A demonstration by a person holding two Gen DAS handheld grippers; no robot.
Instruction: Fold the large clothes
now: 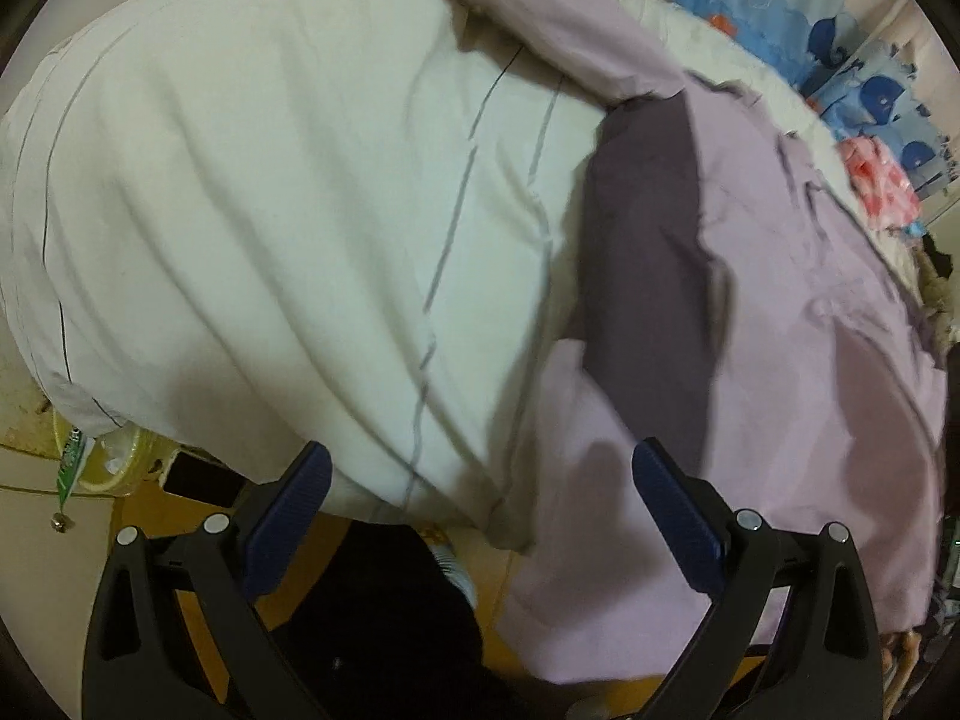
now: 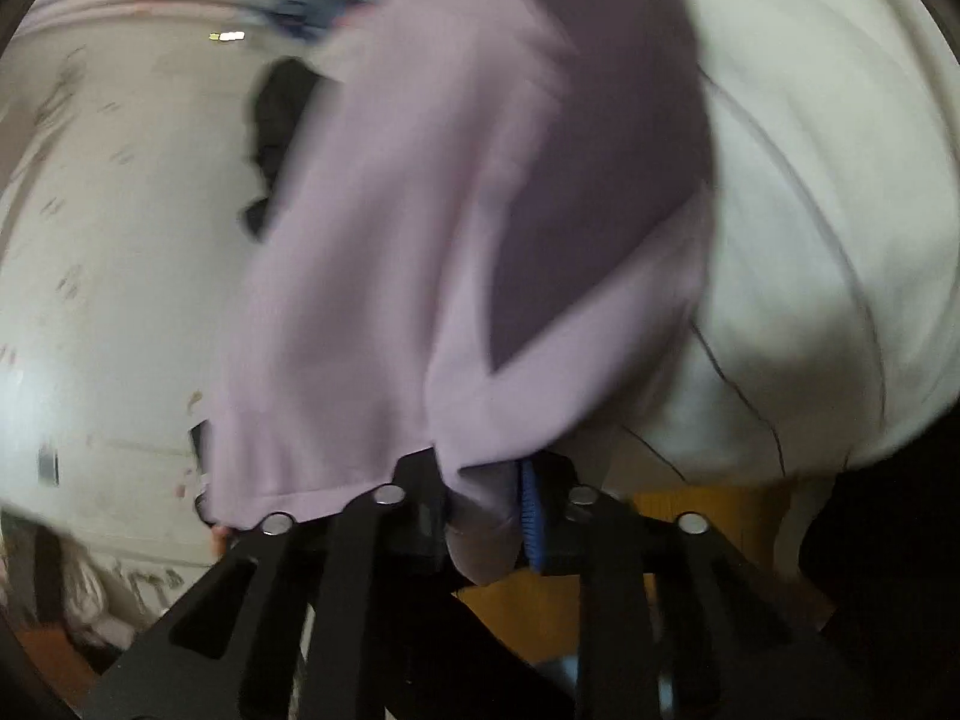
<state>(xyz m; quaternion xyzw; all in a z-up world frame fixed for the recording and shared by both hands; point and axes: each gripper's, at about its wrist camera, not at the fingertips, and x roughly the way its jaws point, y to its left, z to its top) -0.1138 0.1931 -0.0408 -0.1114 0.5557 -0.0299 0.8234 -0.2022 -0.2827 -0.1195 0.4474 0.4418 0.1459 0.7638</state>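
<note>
**Inspector:** Report the grippers.

**Operator:** My right gripper (image 2: 483, 516) is clamped on an edge of the lilac garment (image 2: 384, 252); fabric is bunched between its jaws. My left gripper (image 1: 480, 492) stands wide apart, holding nothing, at the near edge of the bed (image 1: 252, 210).

**Inspector:** Where is the garment?

**Operator:** Draped over the white bedcover, its lower part hanging over the bed's near edge, a darker purple panel (image 1: 648, 276) showing.

**Inspector:** Step in hand?

**Operator:** I judge it an early lift-and-spread. Next, the left gripper needs an opposite edge, so the cloth can be drawn flat.
</note>
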